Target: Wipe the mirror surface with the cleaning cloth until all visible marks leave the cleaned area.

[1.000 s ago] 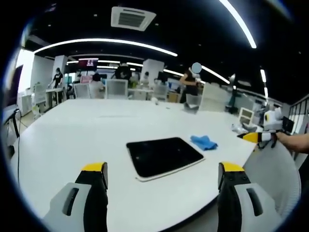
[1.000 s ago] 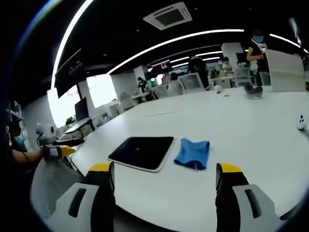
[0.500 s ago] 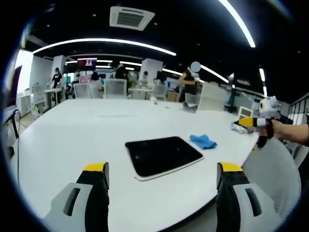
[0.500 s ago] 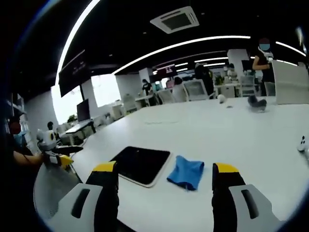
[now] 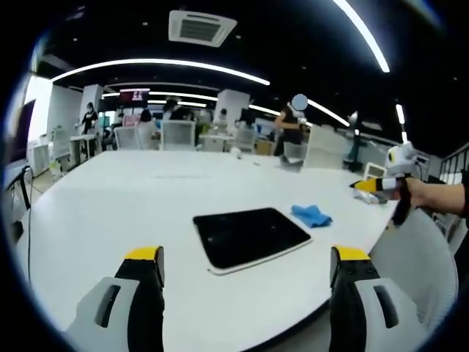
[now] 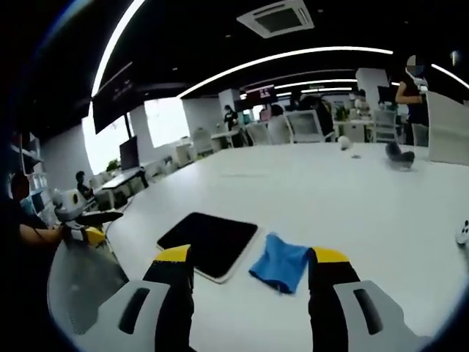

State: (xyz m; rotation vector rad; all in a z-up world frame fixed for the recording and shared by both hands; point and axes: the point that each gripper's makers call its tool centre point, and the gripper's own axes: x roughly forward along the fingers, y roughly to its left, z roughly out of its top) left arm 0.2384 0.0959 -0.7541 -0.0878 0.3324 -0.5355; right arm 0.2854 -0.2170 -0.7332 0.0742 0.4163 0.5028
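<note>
My right tool (image 6: 249,265), jaws wide and empty, frames the blue cloth (image 6: 279,262) beside the mirror (image 6: 208,243) near the worktop (image 6: 344,192) edge, for pickup. Left tool (image 5: 245,265) wide, idle.

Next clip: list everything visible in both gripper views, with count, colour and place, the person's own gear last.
Table: one, white, large and rounded, across the foreground.
Mirror: one, dark surface with a pale rim, flat on the table near its front edge.
Cleaning cloth: one, blue, crumpled, on the table beside the mirror.
Small items: a few, white and grey, at the table's far end; too small to name.
Office chairs: several, pale, behind the table.
People: several, in the background.
Ceiling vent: one, white, overhead.
Left gripper: yellow-tipped jaws apart, short of the table edge.
Right gripper: yellow-tipped jaws apart, aimed toward the cleaning cloth.
</note>
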